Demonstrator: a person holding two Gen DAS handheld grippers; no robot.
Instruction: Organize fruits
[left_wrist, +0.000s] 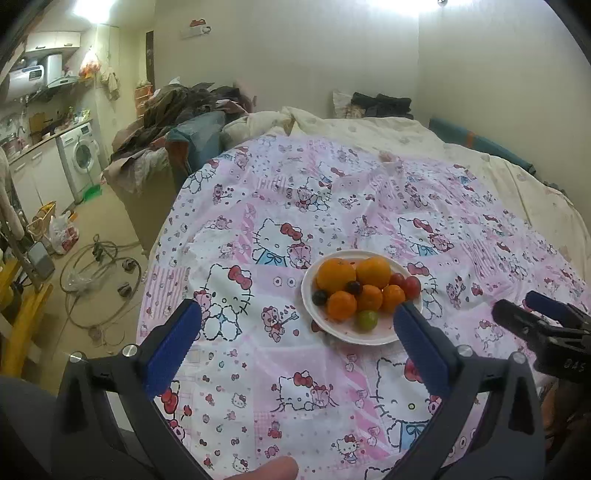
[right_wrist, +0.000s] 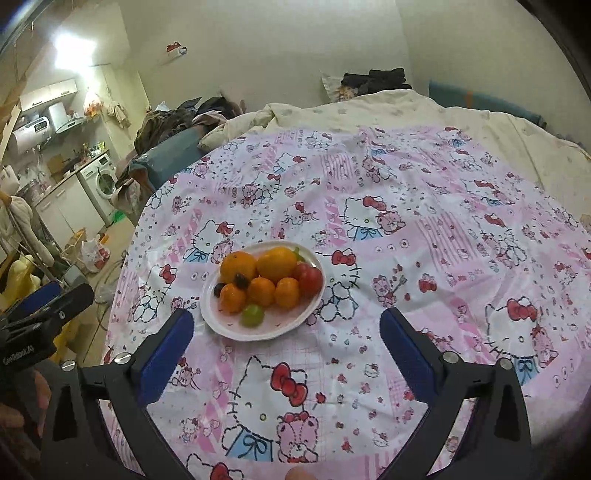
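Both my jaws gape wide, empty; the plate (right_wrist: 236, 328) of fruits (right_wrist: 275, 269) lies just ahead, nearer my left jaws.

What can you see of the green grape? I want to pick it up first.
The green grape is small, round, smooth and yellow-green, seemingly whole. It sits on the white plate near its front rim, just in front of the small oranges; whether it touches them is unclear. Neither gripper touches it.
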